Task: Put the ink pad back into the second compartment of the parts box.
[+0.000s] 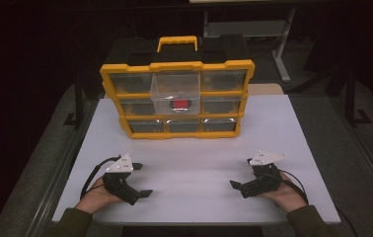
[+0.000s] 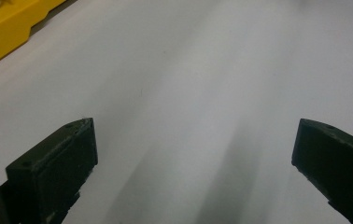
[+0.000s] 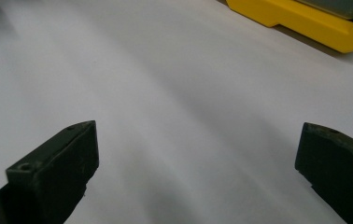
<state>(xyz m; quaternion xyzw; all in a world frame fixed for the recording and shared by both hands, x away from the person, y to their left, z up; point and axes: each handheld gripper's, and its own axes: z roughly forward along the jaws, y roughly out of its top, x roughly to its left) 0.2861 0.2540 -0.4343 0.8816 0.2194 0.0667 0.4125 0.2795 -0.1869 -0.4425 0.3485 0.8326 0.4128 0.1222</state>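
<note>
Pulled-out clear drawer [image 1: 176, 94] with a red item [image 1: 179, 104] sits in the top-middle slot of the yellow organizer [image 1: 176, 98]; both tongs rest idle, well short of it.

The drawer sticks out of the organizer front, the only one not flush; red round thing inside, too small to identify. Drawer looks like thin hard plastic, probably light, stiff and slick; best taken by the front lip or side walls, gently and level, as it may tip or slide out. The organizer stands on the white table [image 1: 194, 163] at its far end, carry handle [image 1: 177, 42] on top. Left gripper [image 1: 142, 179] near and left of the organizer, jaws spread wide, nothing between. Right gripper [image 1: 242, 173] near and right, jaws also spread, empty.
</note>
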